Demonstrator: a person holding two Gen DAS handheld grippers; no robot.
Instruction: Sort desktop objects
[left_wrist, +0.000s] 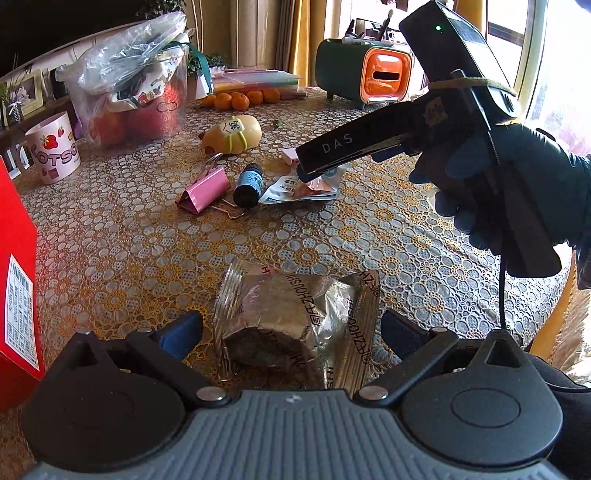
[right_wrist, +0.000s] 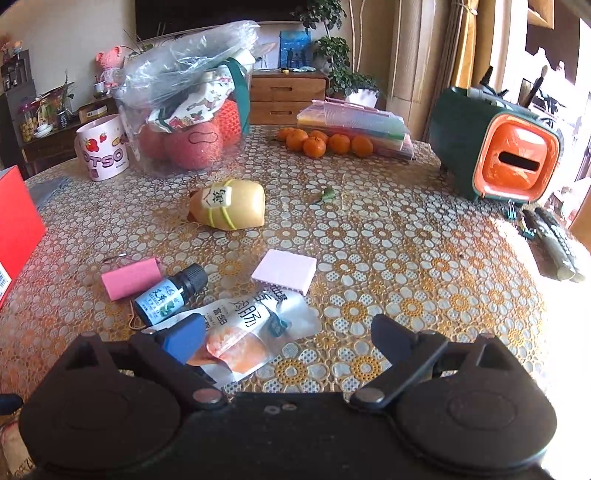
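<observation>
Foil snack pack (left_wrist: 295, 325) lies between wide left tongs (left_wrist: 291, 328); right tongs (right_wrist: 288, 336), also wide, overhang sausage packet (right_wrist: 240, 332).

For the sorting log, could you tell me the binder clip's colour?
Pink binder clip, clearest in the left wrist view.

Red box (left_wrist: 16, 258) was cropped by the frame edge at 9 o'clock, the sausage packet (right_wrist: 236, 332) partly sat under the right gripper's finger (right_wrist: 183, 341), and the remotes (right_wrist: 554, 243) at 3 o'clock were washed out by glare.
</observation>
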